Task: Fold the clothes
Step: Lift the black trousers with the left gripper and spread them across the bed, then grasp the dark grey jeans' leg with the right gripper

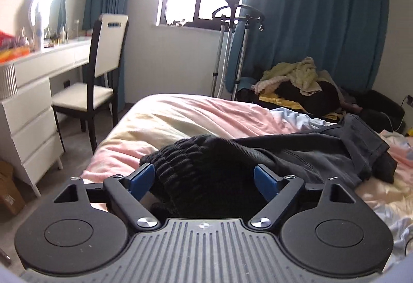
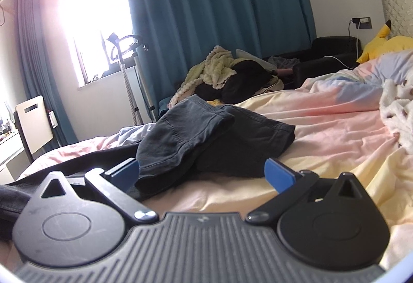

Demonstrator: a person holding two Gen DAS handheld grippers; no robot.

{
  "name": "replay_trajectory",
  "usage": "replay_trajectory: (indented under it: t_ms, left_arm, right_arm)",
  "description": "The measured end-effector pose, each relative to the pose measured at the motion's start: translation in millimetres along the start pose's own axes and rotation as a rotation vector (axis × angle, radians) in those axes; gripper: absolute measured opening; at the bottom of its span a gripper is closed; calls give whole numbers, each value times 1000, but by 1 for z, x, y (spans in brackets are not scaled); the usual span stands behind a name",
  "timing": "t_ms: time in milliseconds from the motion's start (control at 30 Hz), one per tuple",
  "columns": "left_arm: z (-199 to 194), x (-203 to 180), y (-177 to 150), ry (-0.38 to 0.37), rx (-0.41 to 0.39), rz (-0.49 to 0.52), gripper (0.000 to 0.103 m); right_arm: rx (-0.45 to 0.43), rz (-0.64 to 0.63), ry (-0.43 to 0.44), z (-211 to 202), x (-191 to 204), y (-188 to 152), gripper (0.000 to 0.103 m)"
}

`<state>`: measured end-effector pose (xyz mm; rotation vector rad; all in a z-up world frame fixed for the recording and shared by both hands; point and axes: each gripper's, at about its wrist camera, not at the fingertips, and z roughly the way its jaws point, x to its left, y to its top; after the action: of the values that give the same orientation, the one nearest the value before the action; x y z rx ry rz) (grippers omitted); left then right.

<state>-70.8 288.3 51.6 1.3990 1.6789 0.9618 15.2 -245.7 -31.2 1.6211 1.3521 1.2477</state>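
Clothes: dark trousers (image 2: 206,133) and a black knit piece (image 1: 196,167) lay rumpled on the pink bedcover (image 2: 335,133), spread for reach
Left tongs (image 1: 204,177): jaws wide apart, straddling the knit, not yet pinching
Right tongs (image 2: 202,172): jaws gaping, the trousers' hem just ahead between them

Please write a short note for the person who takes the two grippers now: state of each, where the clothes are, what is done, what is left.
Left gripper: jaws open around a black knit garment, not clamped.
Right gripper: jaws open, empty, low over the bed.
Dark trousers lie bunched, partly doubled over, in front of it.
Done: no neat fold visible.
Left: flatten and fold both pieces.
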Motion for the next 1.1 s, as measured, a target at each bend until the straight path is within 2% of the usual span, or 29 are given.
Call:
replay_trajectory:
  t_ms: [67,167,333,467,600,733,933,1100]
  left_arm:
    - [-13,-14,6,6,-30,35,90]
    - [-28,-39,19,-10,-102,38,98]
    - [-31,-102,35,-69,-185,71,103]
    - [-12,-167,35,-172,-176,91,103]
    - [12,-230,28,-210,-160,143,103]
    - [42,-276,14,-231,-127,172,103]
    - [92,-297,-19,-231,-59,191,103]
    - [116,-288,-40,-204,20,178,103]
  right_arm:
    - [3,-6,6,0,3,0,103]
    - [25,6,6,1,7,1,103]
    - [12,15,20,-5,10,5,103]
    - [-17,24,24,-11,12,8,103]
    - [-60,40,30,-18,12,14,103]
    - [-48,32,15,-18,11,15,103]
    - [-41,41,23,-13,11,14,103]
    - [13,86,6,25,0,18,103]
